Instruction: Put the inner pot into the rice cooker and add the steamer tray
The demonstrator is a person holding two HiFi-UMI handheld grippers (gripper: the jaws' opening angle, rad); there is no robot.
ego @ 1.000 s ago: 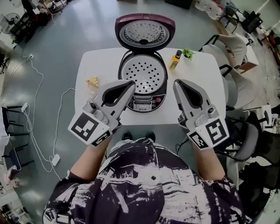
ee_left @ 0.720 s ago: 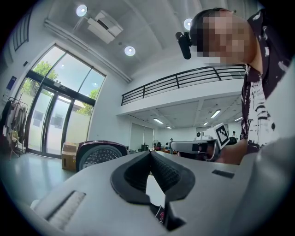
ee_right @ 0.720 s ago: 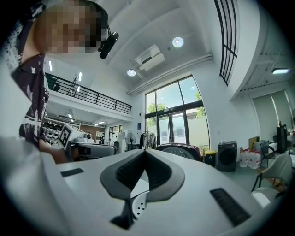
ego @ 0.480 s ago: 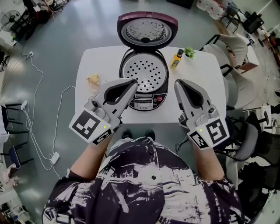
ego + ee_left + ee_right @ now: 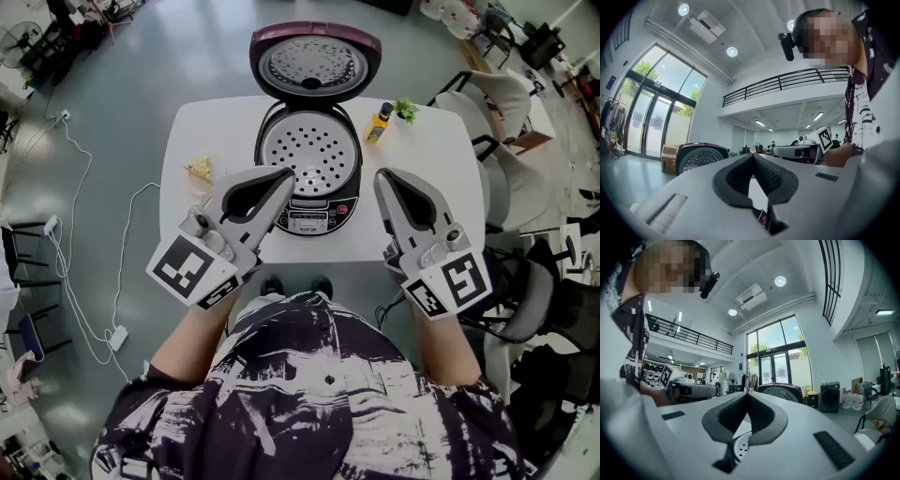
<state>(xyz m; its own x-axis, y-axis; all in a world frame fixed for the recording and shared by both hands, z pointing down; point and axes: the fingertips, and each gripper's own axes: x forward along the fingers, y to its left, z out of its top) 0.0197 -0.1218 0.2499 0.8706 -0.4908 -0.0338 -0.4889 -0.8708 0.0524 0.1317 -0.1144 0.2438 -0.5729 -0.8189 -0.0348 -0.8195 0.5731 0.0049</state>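
White table [image 5: 187, 141], lab hall. L gripper [image 5: 284, 175]: jaws pressed together, empty. Just right of its tip: rice cooker [image 5: 309, 220], lid up, steamer tray [image 5: 309, 155] seated inside; inner pot prob. beneath, hidden. R gripper [image 5: 382, 176]: jaws together, empty. Task looks done.

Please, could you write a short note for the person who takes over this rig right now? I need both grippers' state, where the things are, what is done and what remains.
Left hand-held gripper: shut, empty, over the front of the table, left of the rice cooker.
Right hand-held gripper: shut, empty, right of the cooker.
Rice cooker: mid-table, lid open.
Steamer tray: seated in the cooker's mouth.
Inner pot: not visible under the tray, cannot confirm.
Done: tray is in.
Left: apparently nothing, perhaps closing the lid.
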